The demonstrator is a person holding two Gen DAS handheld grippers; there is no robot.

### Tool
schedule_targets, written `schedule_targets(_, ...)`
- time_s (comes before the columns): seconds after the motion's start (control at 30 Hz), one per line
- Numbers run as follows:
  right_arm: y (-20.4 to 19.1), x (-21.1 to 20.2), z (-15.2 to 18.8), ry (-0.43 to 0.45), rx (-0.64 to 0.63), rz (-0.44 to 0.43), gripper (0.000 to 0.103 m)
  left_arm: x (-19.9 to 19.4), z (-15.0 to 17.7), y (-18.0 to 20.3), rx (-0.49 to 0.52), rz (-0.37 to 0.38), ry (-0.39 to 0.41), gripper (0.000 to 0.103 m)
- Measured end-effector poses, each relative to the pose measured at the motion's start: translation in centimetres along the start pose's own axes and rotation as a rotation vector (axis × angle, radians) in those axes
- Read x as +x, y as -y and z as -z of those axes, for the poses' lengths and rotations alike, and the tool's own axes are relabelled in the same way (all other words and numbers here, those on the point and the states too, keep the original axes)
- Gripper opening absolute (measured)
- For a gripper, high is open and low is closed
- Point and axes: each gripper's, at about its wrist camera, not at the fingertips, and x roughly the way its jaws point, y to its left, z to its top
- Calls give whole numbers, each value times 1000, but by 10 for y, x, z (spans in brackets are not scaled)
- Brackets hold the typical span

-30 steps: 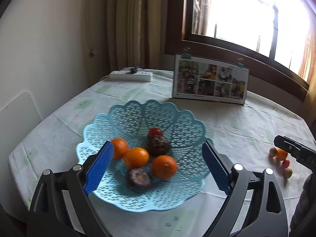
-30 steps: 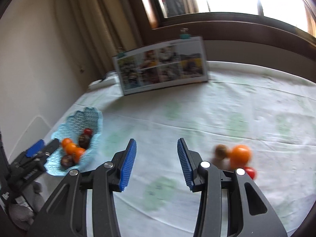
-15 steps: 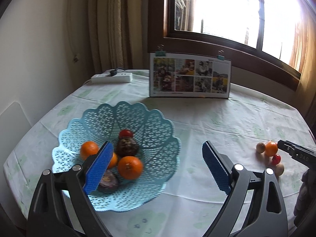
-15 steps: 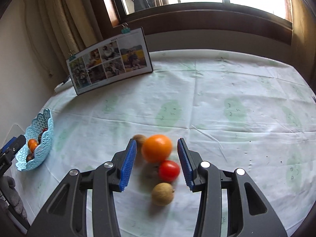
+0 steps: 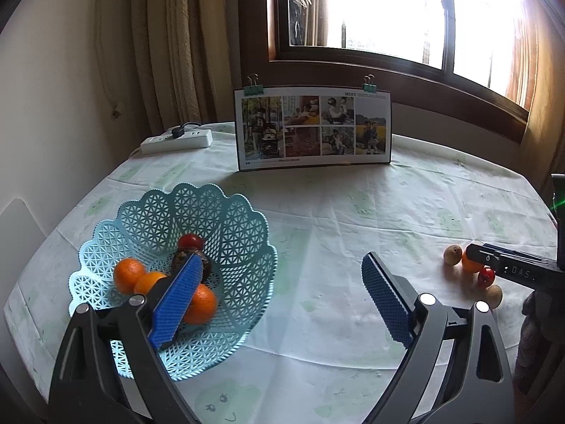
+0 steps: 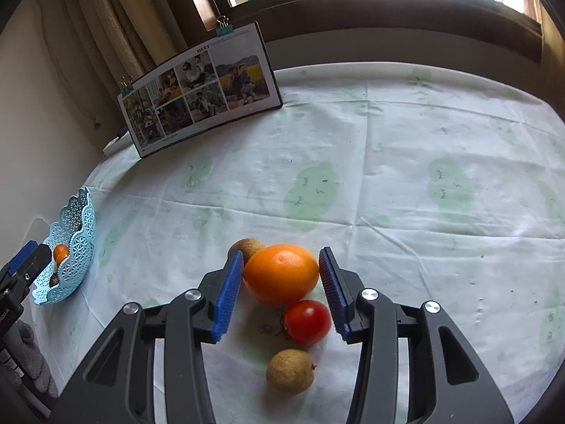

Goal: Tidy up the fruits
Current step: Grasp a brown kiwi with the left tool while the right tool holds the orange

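On the left of the table (image 5: 353, 212) stands the basket (image 5: 226, 219), already holding part of the job: three oranges (image 5: 129, 275), a small red fruit (image 5: 189, 240) and at least one dark fruit (image 5: 208, 266) partly hidden behind a blue finger. The left gripper (image 5: 279, 304) hangs near the basket's right side, spread wide and empty.

Far back in the middle stands a photo card (image 5: 314, 129), with a power strip (image 5: 176, 139) to its left.

On the right, well apart from the basket, four fruits are left on the cloth: a brown one (image 6: 247, 245) at the far left of the cluster, an orange (image 6: 280, 274), a tomato (image 6: 306, 322) touching it on the near side, and another brown one (image 6: 289, 371) nearest. The right gripper (image 6: 280, 291) has its jaws around the orange, one pad just beside each flank with slivers of gap showing, so no squeeze yet.

By my reading, the task is about half done: closing on this orange comes next, then three more trips.
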Motion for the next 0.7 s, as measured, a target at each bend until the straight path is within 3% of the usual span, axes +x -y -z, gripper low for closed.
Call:
schedule_targets(0.23,2,-3,1,1,15,-10,45,7,-2,14,23,22,-12,93)
schedule_targets(0.43,16,-26,-1,59,65,-1,45,15,-3,36,67,56,-23,93)
schedule_targets(0.7,40,-49,3,108,111,41,45,33,-3,80,132,144,-60,93)
